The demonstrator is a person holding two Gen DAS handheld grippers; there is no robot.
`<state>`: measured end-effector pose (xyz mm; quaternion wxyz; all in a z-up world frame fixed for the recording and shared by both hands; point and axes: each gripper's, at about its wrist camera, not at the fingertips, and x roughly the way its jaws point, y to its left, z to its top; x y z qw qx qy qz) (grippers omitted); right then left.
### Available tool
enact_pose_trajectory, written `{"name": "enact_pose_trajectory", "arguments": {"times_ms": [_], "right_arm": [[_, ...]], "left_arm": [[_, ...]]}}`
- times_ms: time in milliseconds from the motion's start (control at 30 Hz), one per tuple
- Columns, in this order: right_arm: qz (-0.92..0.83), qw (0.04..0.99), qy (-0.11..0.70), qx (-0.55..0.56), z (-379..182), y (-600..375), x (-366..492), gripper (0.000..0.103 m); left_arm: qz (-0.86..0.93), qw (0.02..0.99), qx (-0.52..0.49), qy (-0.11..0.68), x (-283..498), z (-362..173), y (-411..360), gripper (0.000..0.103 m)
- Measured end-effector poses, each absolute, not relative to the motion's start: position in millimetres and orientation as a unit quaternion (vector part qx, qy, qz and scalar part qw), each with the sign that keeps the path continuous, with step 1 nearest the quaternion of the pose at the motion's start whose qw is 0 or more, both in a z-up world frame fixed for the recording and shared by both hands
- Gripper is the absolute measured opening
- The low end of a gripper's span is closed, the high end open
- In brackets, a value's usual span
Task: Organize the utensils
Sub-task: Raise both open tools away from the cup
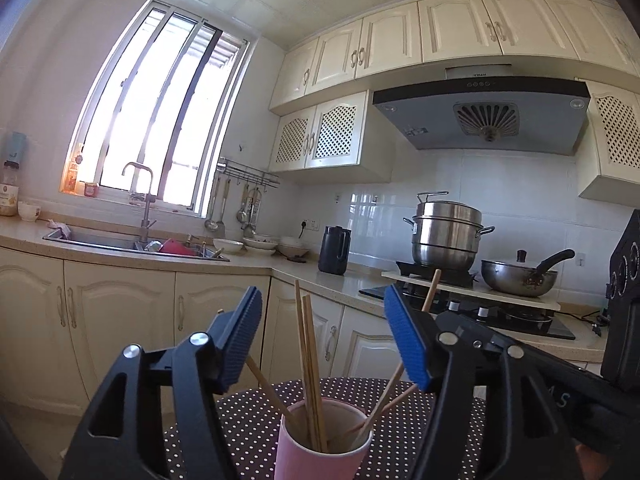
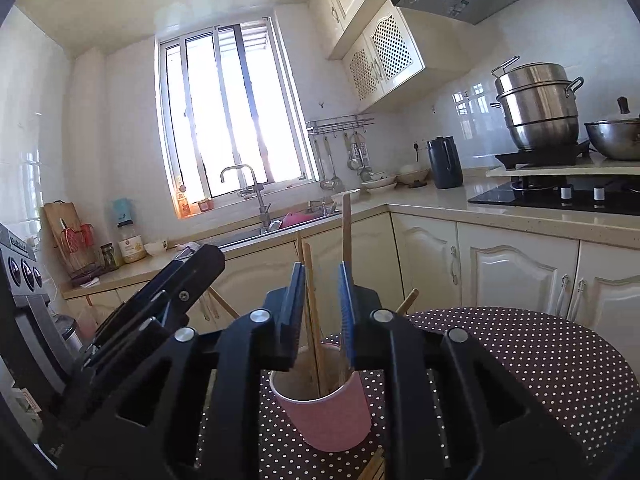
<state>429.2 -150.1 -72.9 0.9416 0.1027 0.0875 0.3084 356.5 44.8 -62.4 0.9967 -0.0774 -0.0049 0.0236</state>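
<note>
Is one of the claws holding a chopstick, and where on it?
It seems so: the right claw pinches a wooden chopstick near its middle, its lower end in the pink cup. The left claw is open, holding nothing.

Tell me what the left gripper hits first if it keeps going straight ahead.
Most likely the upright chopsticks standing in the pink cup, centred between the open left gripper fingers; depth is hard to judge.

wooden chopsticks [image 1: 310,364] stand splayed in a pink paper cup [image 1: 320,446].
</note>
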Motion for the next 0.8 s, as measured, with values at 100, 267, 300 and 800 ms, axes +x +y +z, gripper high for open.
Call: {"name": "enact_pose_trajectory", "arguments": {"times_ms": [100, 267, 300, 800], "right_arm": [[0.298, 0.946, 0.085, 0.097, -67.4, -152.6, 418.6, 0.035], [0.284, 0.951, 0.080, 0.087, -59.7, -156.1, 399.5, 0.046], [0.283, 0.952, 0.081, 0.087, -58.9, -156.6, 396.0, 0.047], [0.275, 0.953, 0.104, 0.075, -61.6, -160.1, 355.0, 0.053]], "left_arm": [[0.011, 0.997, -0.077, 0.014, 348.2, -59.3, 47.4, 0.065], [0.001, 0.997, -0.068, 0.031, 330.8, -55.5, 50.3, 0.068], [0.000, 0.997, -0.064, 0.034, 327.2, -54.8, 49.7, 0.069], [-0.001, 0.994, -0.054, 0.100, 301.6, -65.0, 53.9, 0.075]]}}
